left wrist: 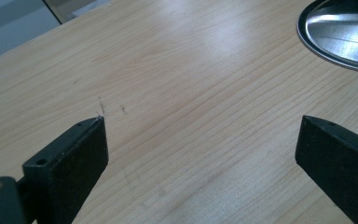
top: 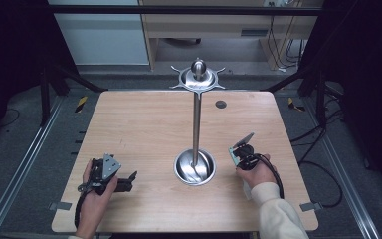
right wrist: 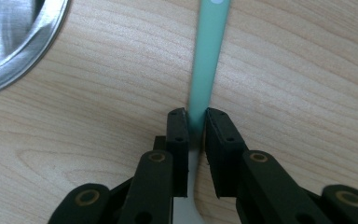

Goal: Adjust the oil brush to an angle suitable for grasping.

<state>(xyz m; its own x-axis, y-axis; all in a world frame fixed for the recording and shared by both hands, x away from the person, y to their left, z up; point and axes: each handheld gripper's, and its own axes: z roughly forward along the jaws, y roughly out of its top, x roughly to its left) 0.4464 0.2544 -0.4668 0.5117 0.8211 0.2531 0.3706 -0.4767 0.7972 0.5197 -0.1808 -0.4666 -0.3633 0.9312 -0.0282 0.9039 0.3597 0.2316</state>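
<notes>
On the light wooden table (top: 144, 124), high view: a steel stand (top: 196, 124) with round dish base sits centre, left gripper (top: 124, 184) and right gripper (top: 242, 152) to either side. Left gripper view: jaws spread wide over bare wood. Right gripper view: jaws pinch a mint-green flat plastic handle (right wrist: 206, 60) lying on the table beside the base.

Surface (top: 144, 124): pale blond wood with fine darker grain lines; a small dark round disc near the far edge.
Stand (top: 196, 124): bright silver metal throughout, its round base mirror-shiny with grey and white reflections.
Left tongs (top: 129, 179): matte black jaws, grey plate on top, black cable.
Right tongs (right wrist: 196, 122): matte black jaws with brass-coloured rivets at the joints.
Handle (right wrist: 209, 60): mint green, plain; turns white below the jaws.
Sleeve (top: 278, 214): cream white.
Floor (top: 35, 149): dark grey, with yellow-and-black striped tape marks.
</notes>
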